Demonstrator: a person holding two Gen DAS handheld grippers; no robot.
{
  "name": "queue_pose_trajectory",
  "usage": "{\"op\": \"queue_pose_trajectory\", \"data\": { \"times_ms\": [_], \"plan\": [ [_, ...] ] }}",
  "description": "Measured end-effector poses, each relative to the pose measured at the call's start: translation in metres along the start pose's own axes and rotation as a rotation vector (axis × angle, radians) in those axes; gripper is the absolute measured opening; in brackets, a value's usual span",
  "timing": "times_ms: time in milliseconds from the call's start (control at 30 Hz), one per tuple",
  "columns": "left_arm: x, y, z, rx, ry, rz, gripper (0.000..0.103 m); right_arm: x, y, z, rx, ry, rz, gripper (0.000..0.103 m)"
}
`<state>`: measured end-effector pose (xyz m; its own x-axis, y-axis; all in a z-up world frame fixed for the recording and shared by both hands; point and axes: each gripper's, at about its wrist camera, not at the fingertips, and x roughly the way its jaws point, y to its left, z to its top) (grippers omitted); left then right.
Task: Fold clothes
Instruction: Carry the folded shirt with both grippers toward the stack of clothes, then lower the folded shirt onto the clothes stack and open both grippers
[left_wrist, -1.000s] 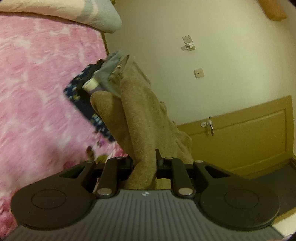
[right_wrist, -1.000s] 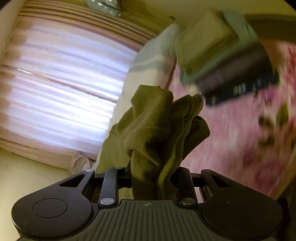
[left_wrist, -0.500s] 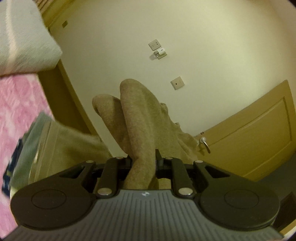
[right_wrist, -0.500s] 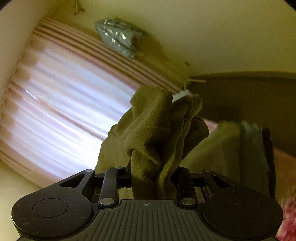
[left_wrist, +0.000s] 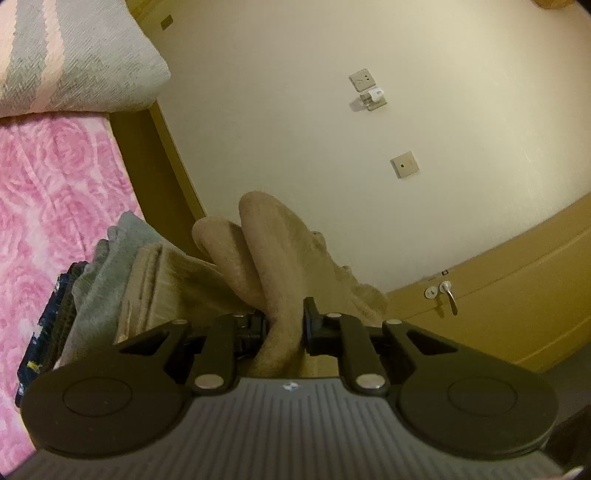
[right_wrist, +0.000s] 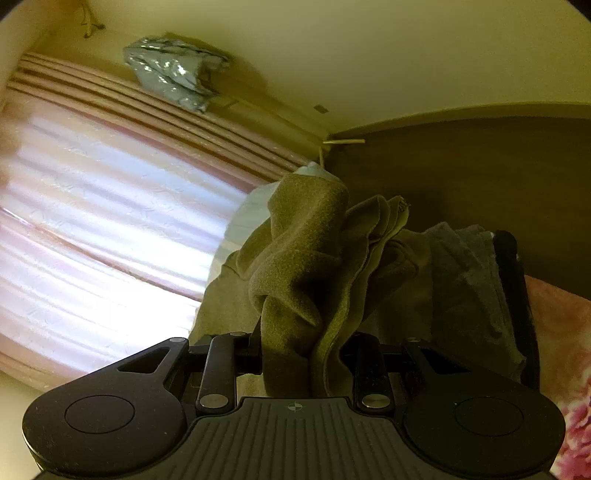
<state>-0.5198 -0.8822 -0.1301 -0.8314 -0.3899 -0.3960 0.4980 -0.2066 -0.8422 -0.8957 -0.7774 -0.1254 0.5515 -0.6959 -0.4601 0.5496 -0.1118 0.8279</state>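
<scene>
Beyond and to the left of the left gripper's (left_wrist: 282, 325) fingers lay the pink bedspread (left_wrist: 55, 206), with a striped pillow (left_wrist: 74, 59) at its far end; ahead of them rose a cream wall (left_wrist: 369, 184). Past the right gripper's (right_wrist: 301, 350) fingers hung a lit pink curtain (right_wrist: 103, 221).

A second before, both views had swept blurred across the bed, with the stack of folded clothes (left_wrist: 110, 288) well ahead of the fingers. By this moment the stack sat close on the left of the left fingers and close on the right of the right fingers, so it lay between the two grippers. I judged the carry nearly over, with the set-down onto the stack coming next.

The tan garment (left_wrist: 273, 266) was held by both grippers. The left jaws had just closed a little further and pinched a thick fold of it; the right jaws, unchanged, clamped a bunched wad of the same cloth. From each pinch the cloth bulged forward and upward past the fingertips. Its long axis seemed to run from one gripper across to the other, though the span between was hidden below both views.
</scene>
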Motion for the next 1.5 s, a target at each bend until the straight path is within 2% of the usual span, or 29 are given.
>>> {"op": "queue_pose_trajectory", "data": {
  "times_ms": [200,300,333,367,533,633,700,767,833,867,967,1033,1067,1167,1300,1367,1500],
  "plan": [
    [0.007,0.023,0.007,-0.027,0.010,0.025,0.012,0.026,-0.020,0.008,0.015,0.044,-0.010,0.026],
    [0.010,0.030,0.004,-0.008,0.029,0.061,0.013,0.035,-0.024,0.011,-0.018,0.048,-0.054,0.029],
    [0.012,0.032,0.002,0.007,0.038,0.081,0.014,0.037,-0.026,0.012,-0.027,0.043,-0.078,0.038],
    [0.014,0.034,0.001,0.026,0.041,0.101,0.015,0.037,-0.026,0.013,-0.029,0.027,-0.114,0.041],
    [0.008,0.029,0.009,0.093,-0.001,0.196,0.019,0.027,-0.023,0.008,-0.045,-0.049,-0.196,0.042],
    [-0.002,0.009,0.015,0.175,-0.043,0.279,0.019,0.012,-0.007,-0.003,-0.112,-0.119,-0.300,0.042],
    [-0.009,-0.011,0.015,0.250,-0.067,0.330,0.019,0.002,0.010,-0.014,-0.200,-0.187,-0.423,0.042],
    [-0.014,-0.032,0.010,0.315,-0.086,0.357,0.019,-0.006,0.028,-0.025,-0.303,-0.257,-0.543,0.042],
    [-0.014,-0.051,0.001,0.369,-0.088,0.350,0.019,-0.012,0.046,-0.035,-0.408,-0.325,-0.647,0.041],
    [-0.012,-0.058,-0.004,0.390,-0.084,0.340,0.019,-0.013,0.053,-0.039,-0.449,-0.344,-0.649,0.041],
    [0.006,-0.070,-0.015,0.437,-0.049,0.310,0.019,-0.013,0.069,-0.050,-0.567,-0.340,-0.583,0.041],
    [0.022,-0.068,-0.020,0.451,-0.033,0.334,0.018,-0.003,0.072,-0.058,-0.653,-0.317,-0.553,0.029],
    [0.029,-0.065,-0.021,0.454,-0.028,0.349,0.018,0.006,0.071,-0.059,-0.672,-0.302,-0.547,0.027],
    [0.046,-0.053,-0.024,0.462,-0.029,0.419,0.016,0.033,0.058,-0.058,-0.687,-0.268,-0.552,0.025],
    [0.056,-0.030,-0.037,0.465,-0.014,0.456,0.015,0.054,0.032,-0.057,-0.657,-0.227,-0.566,0.025],
    [0.057,-0.020,-0.041,0.463,-0.024,0.466,0.012,0.083,0.025,-0.043,-0.660,-0.196,-0.575,0.025],
    [0.058,-0.024,-0.037,0.453,-0.020,0.483,0.011,0.085,0.027,-0.041,-0.666,-0.183,-0.584,0.025]
  ]
}}
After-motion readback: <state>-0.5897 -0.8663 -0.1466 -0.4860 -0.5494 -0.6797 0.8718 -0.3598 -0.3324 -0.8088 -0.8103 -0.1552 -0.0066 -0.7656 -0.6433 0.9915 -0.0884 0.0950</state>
